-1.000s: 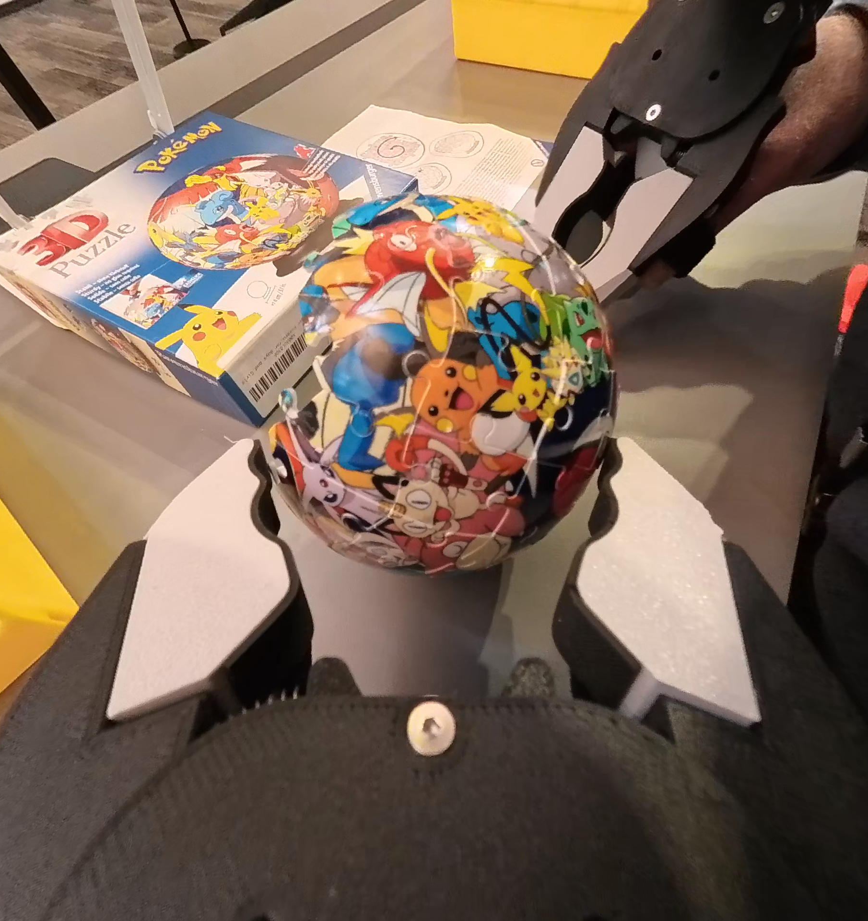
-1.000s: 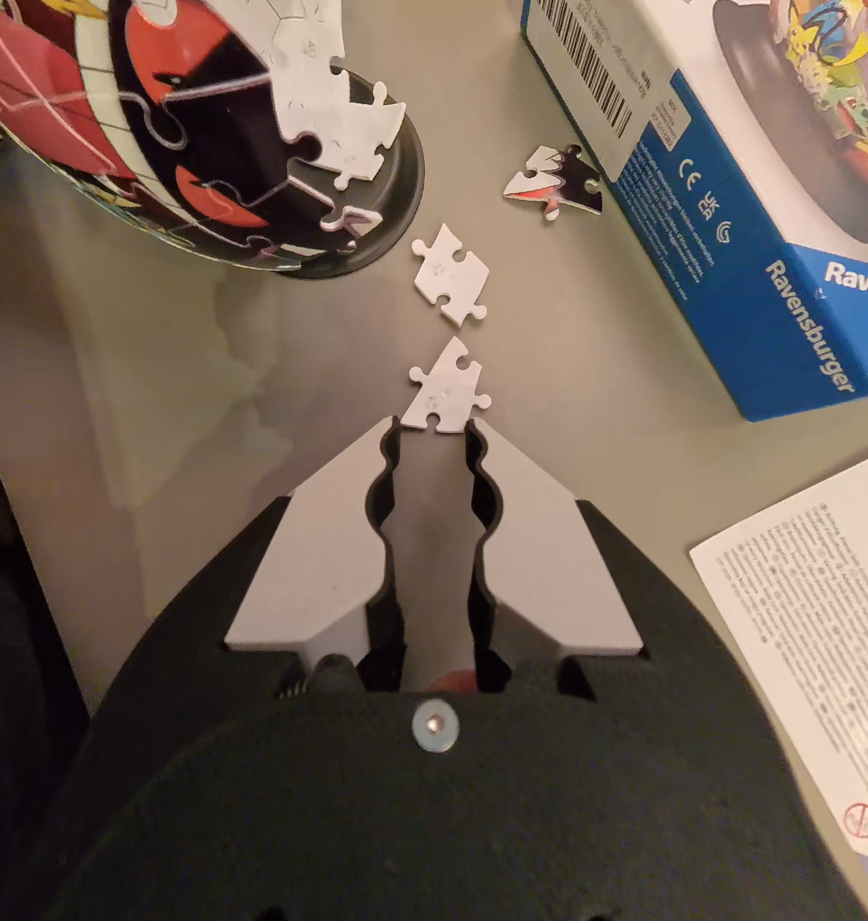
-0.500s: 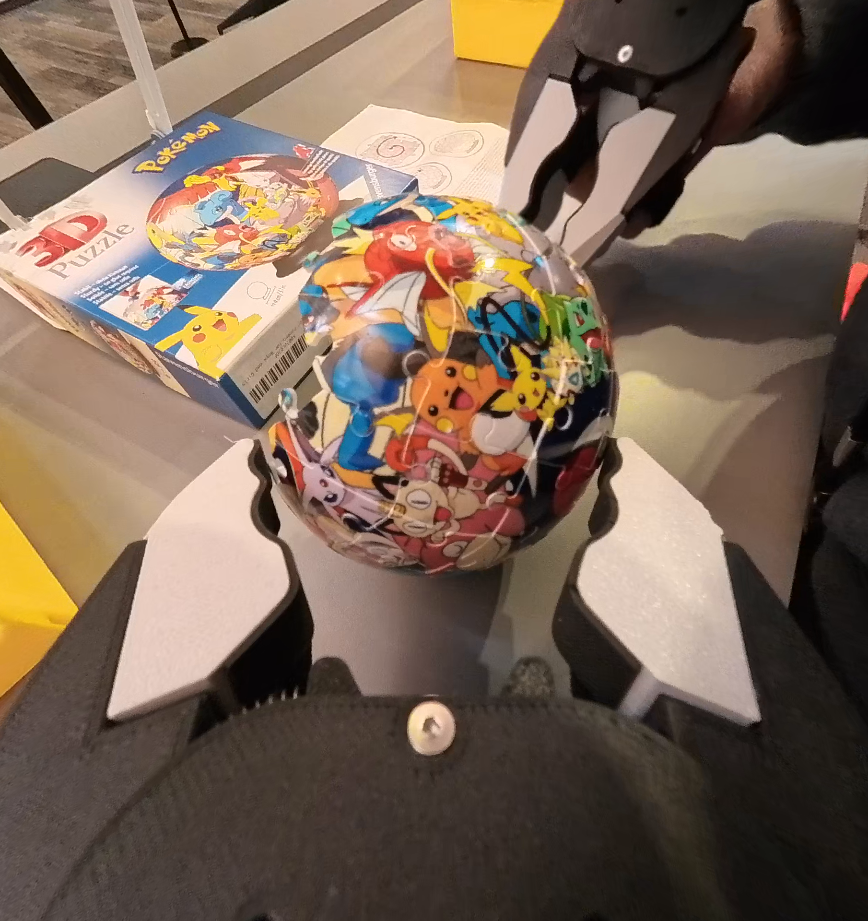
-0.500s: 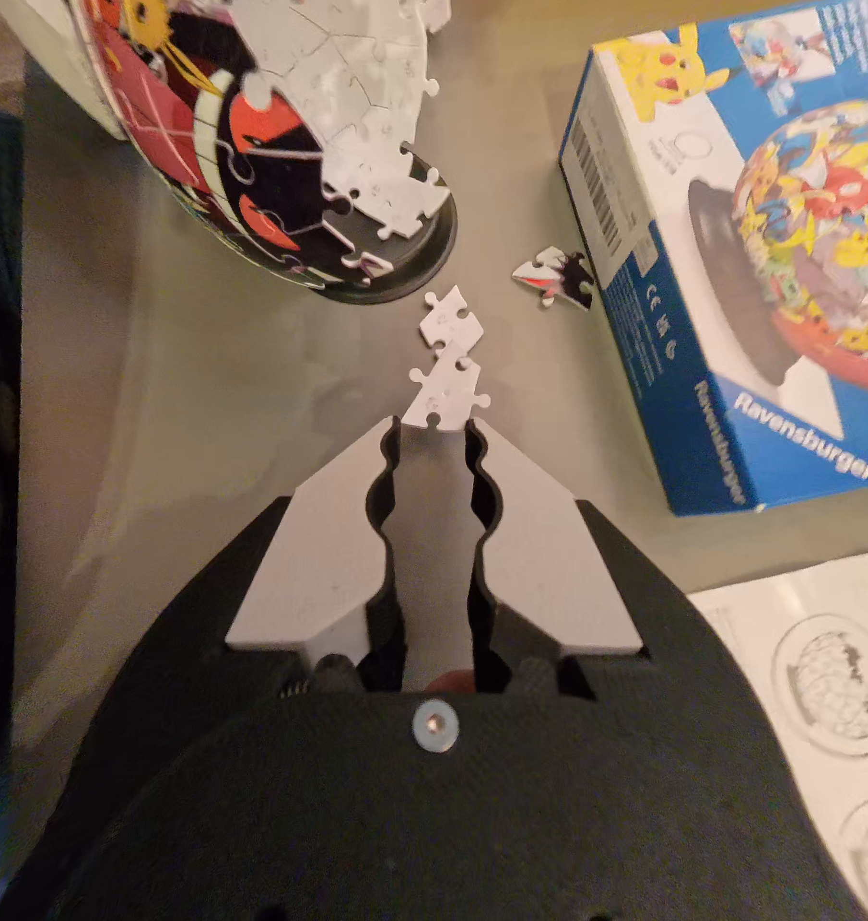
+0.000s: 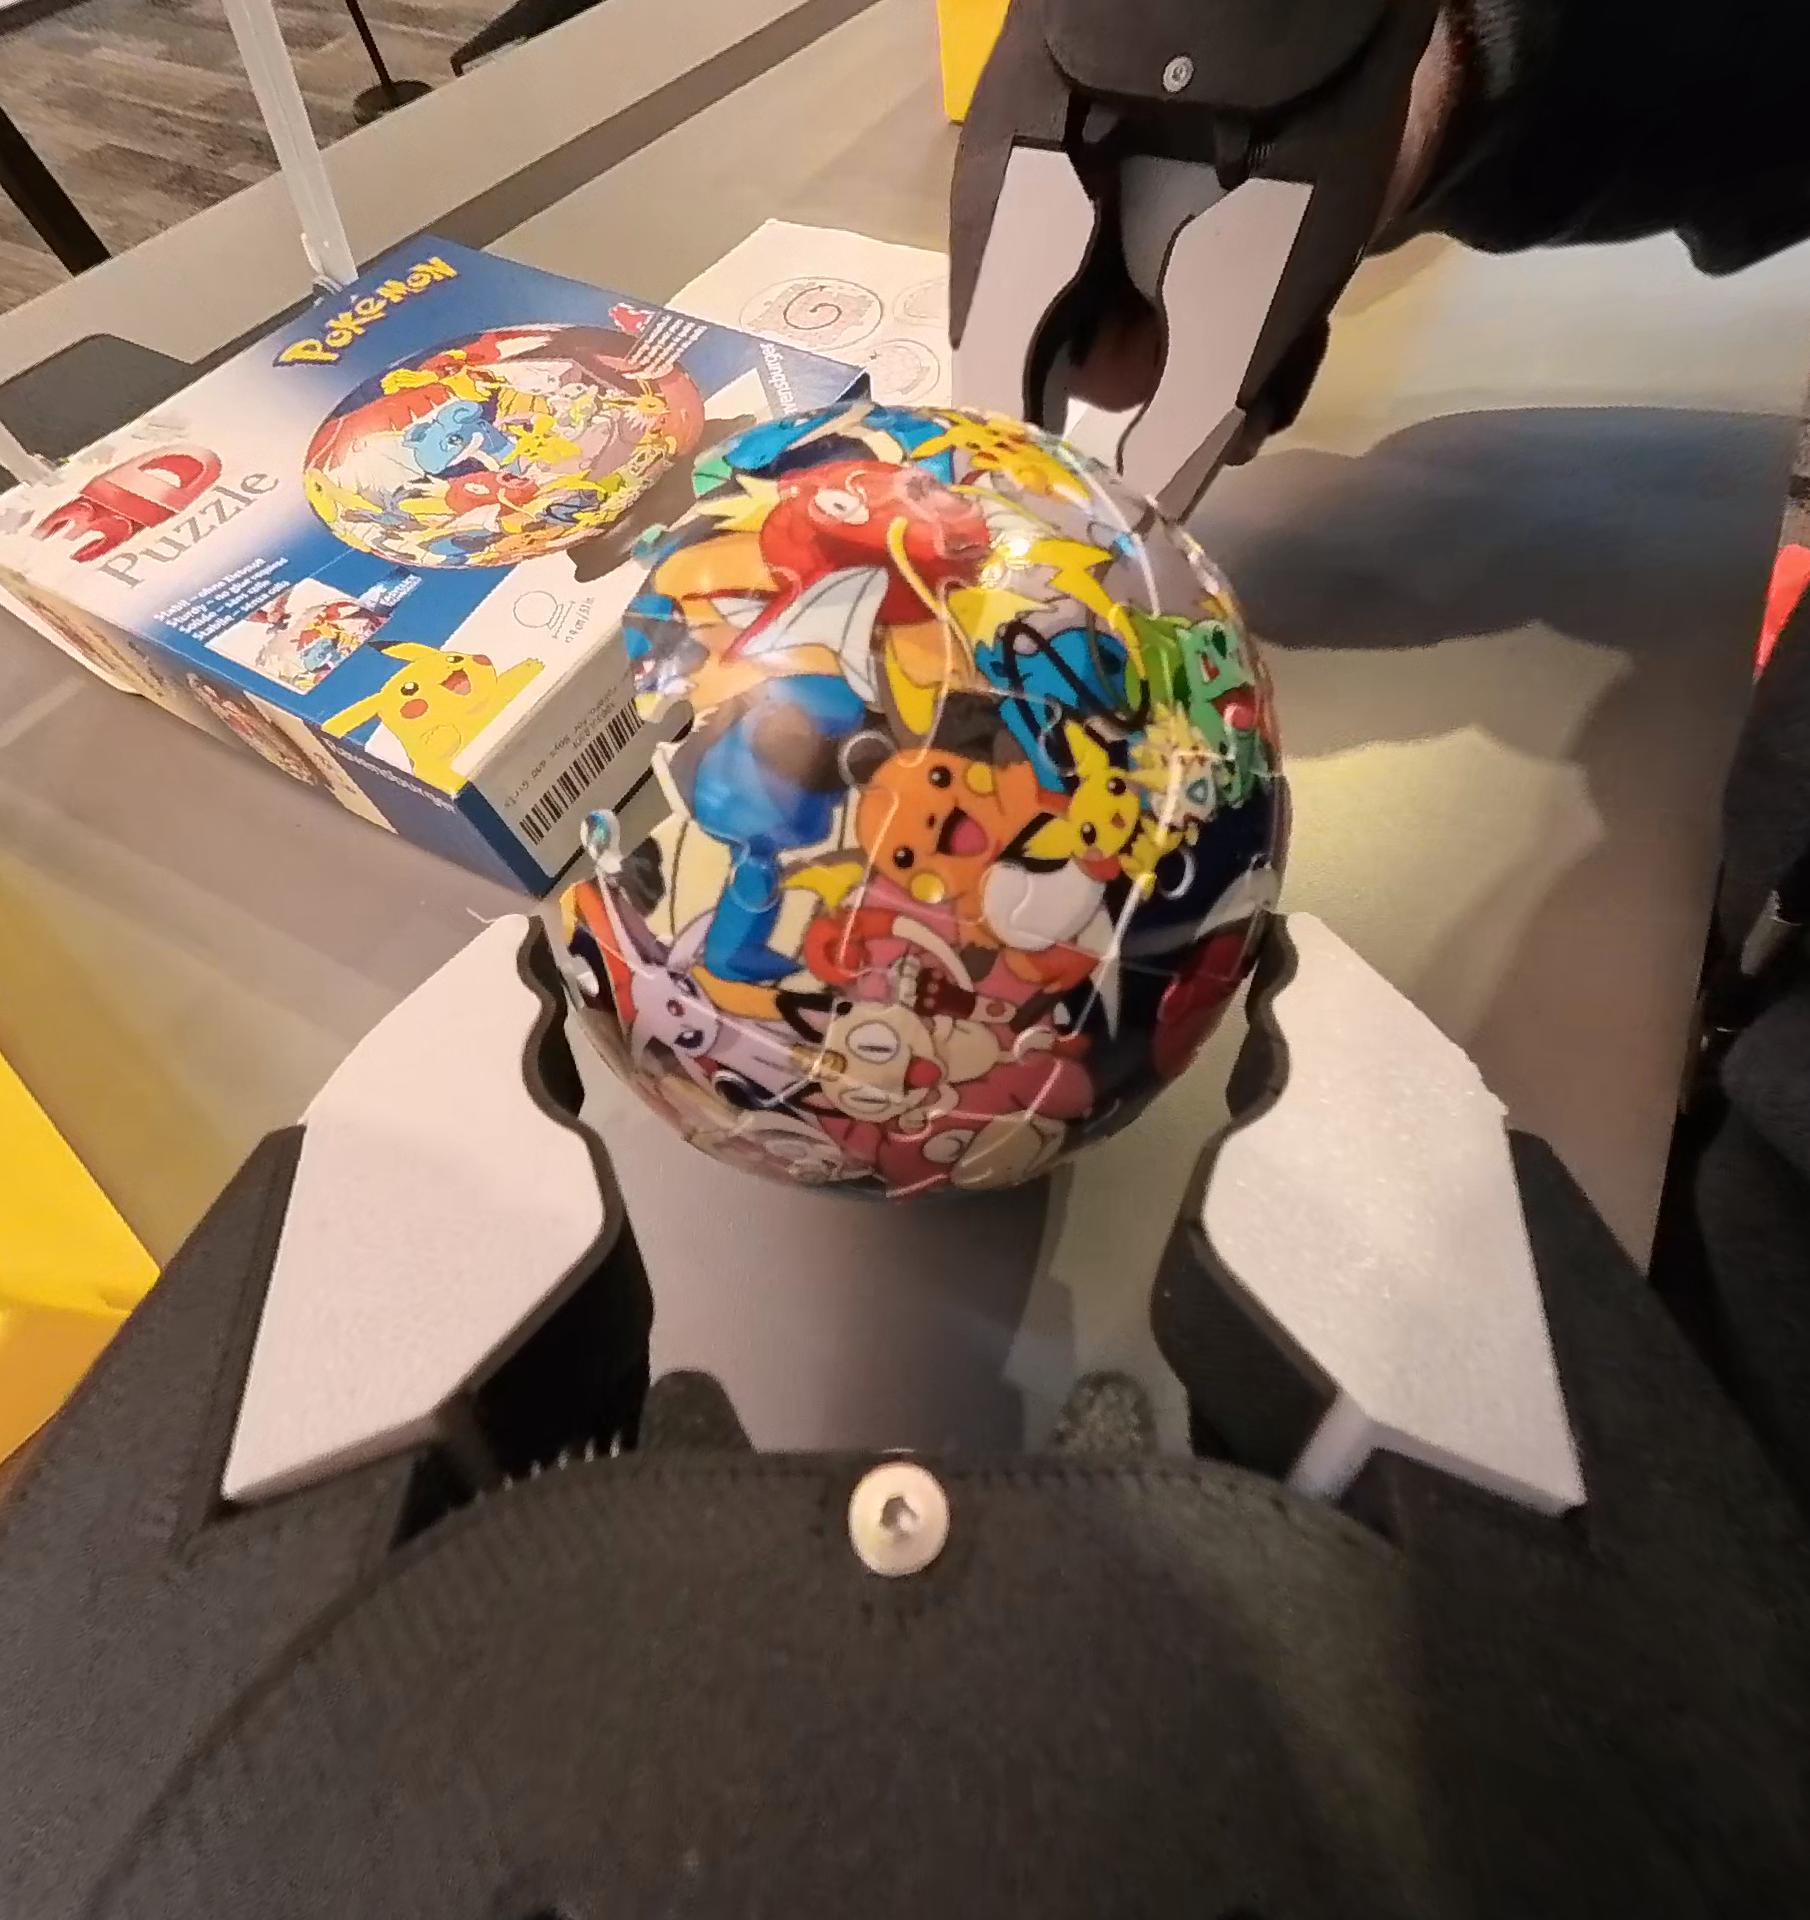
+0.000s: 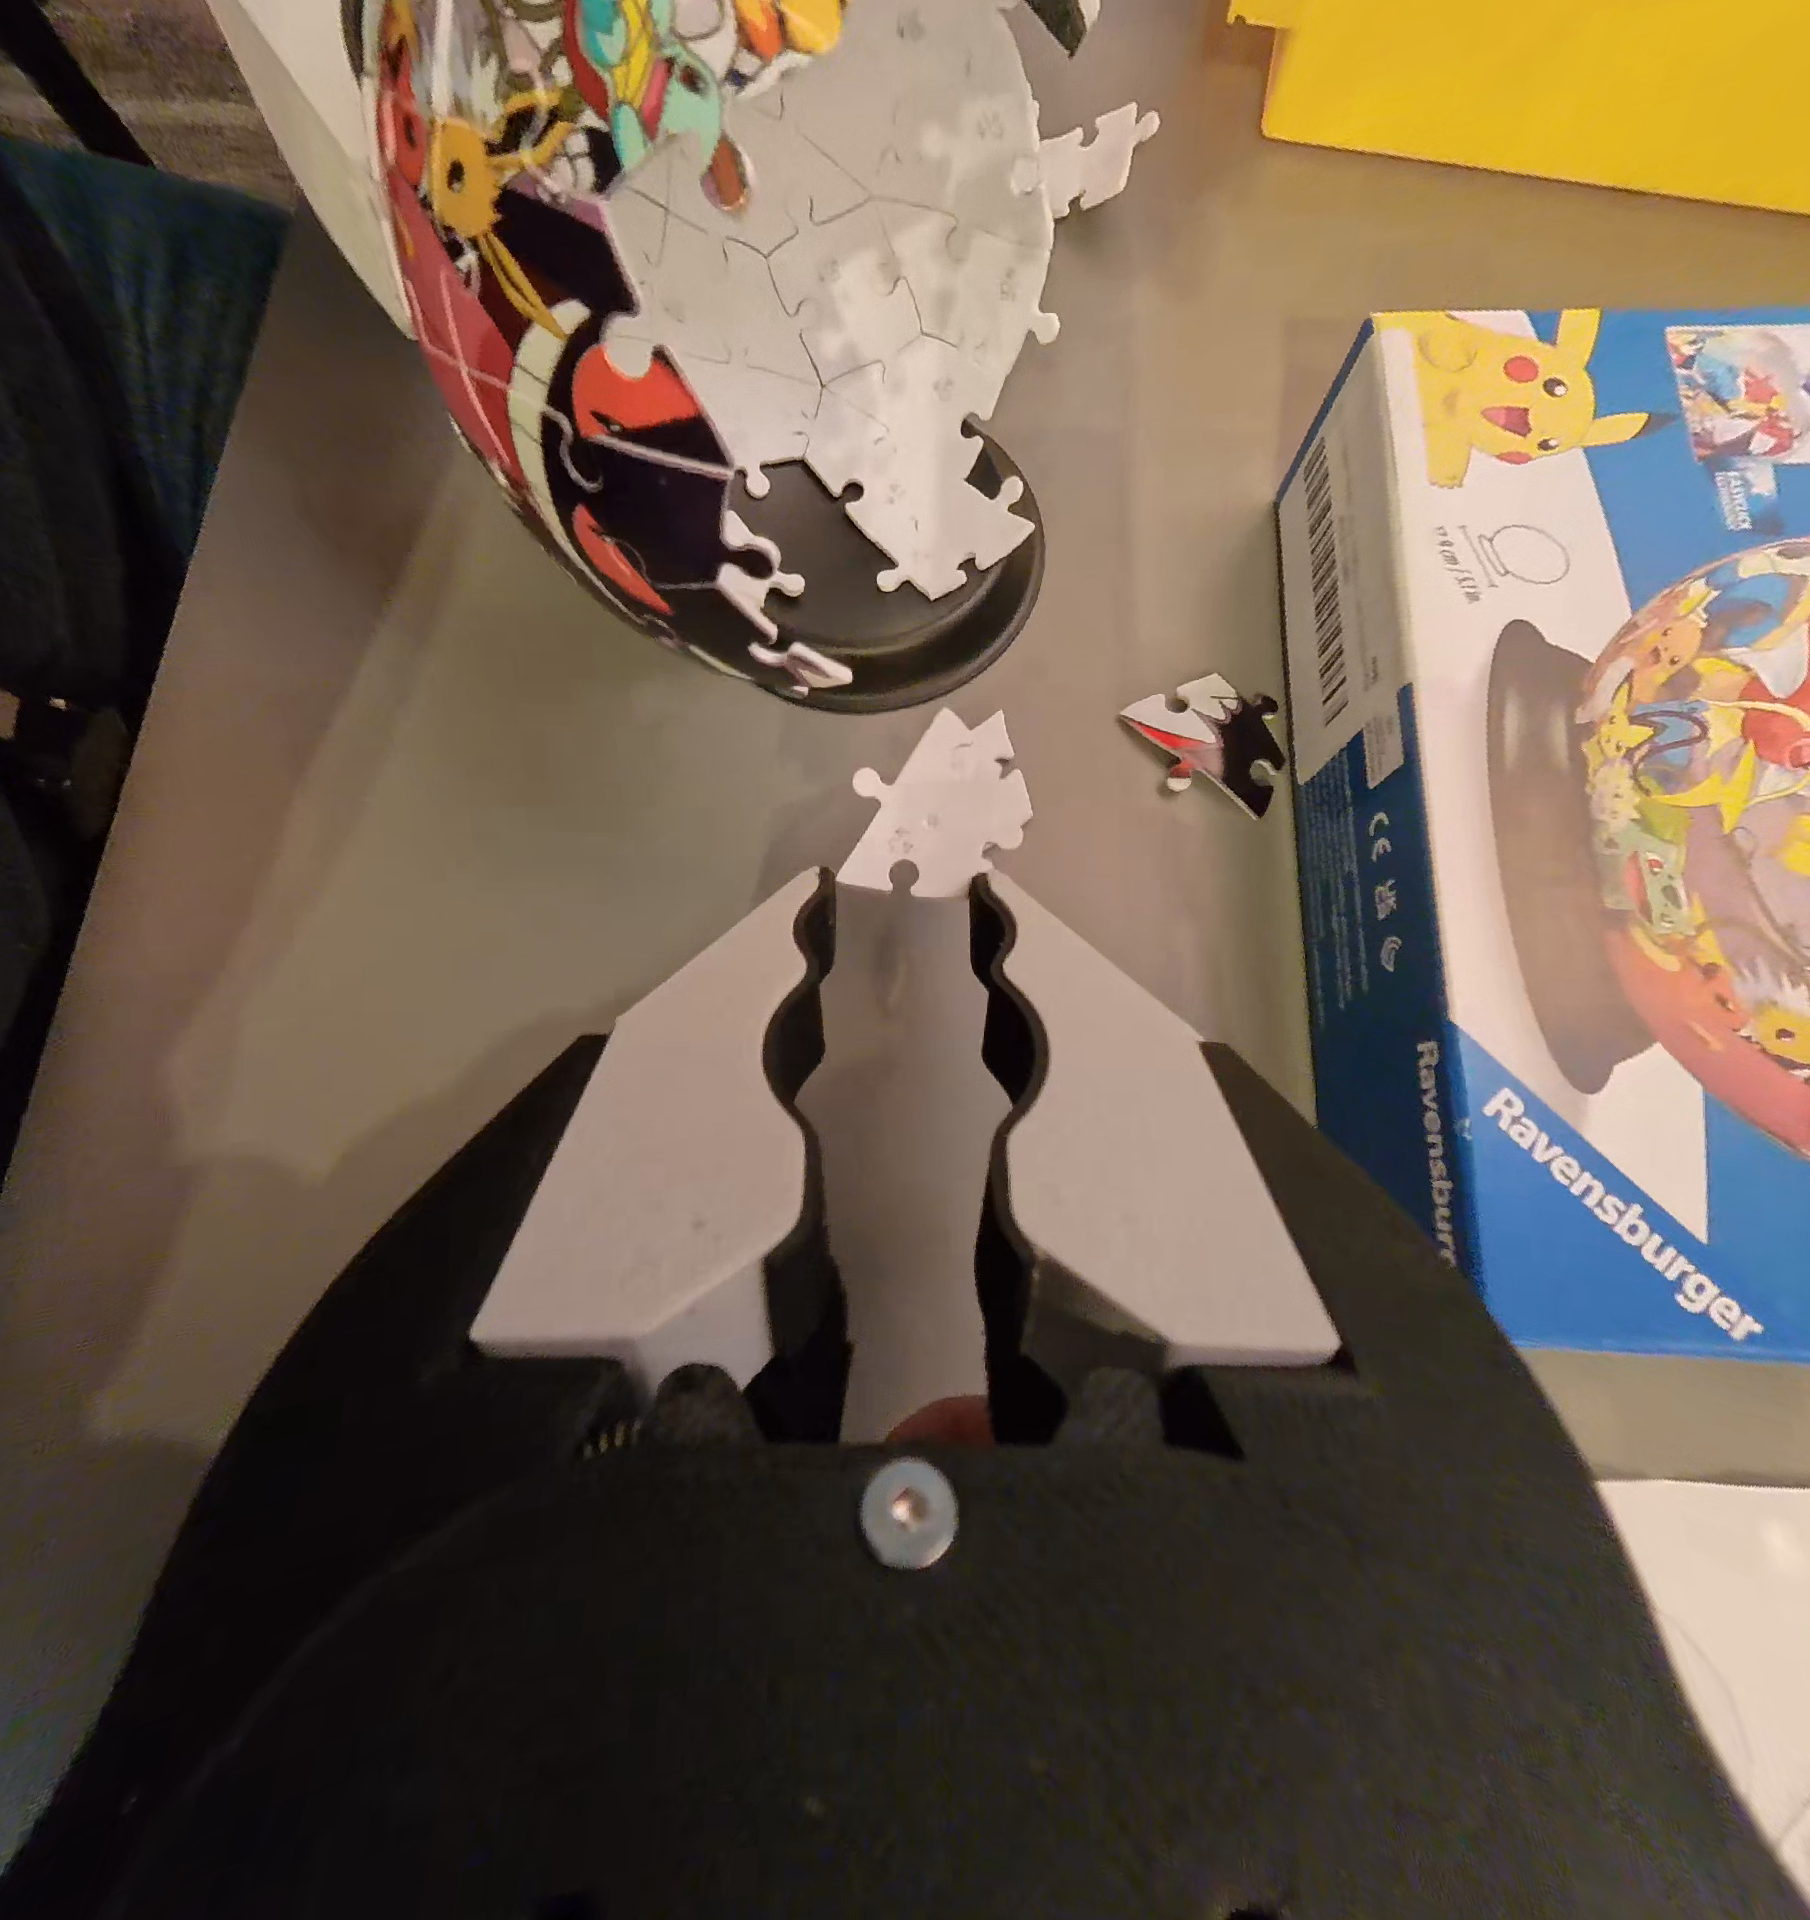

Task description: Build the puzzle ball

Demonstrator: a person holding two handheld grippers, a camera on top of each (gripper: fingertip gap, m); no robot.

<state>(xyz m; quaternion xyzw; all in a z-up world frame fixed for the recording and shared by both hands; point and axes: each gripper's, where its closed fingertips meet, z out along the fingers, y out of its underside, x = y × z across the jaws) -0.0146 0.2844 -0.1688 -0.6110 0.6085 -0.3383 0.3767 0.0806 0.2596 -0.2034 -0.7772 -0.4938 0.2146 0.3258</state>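
Right wrist view: your right gripper is clamped on a white-backed puzzle piece at frame centre, with the puzzle ball on its black stand at upper left, its gap edged by bare white tabs. Left wrist view: your left gripper has its fingers spread wide, hugging the ball's flanks low down. Keep that brace firm, line tabs up first, then press gently so neighbours don't pop; one loose piece waits beside the box.
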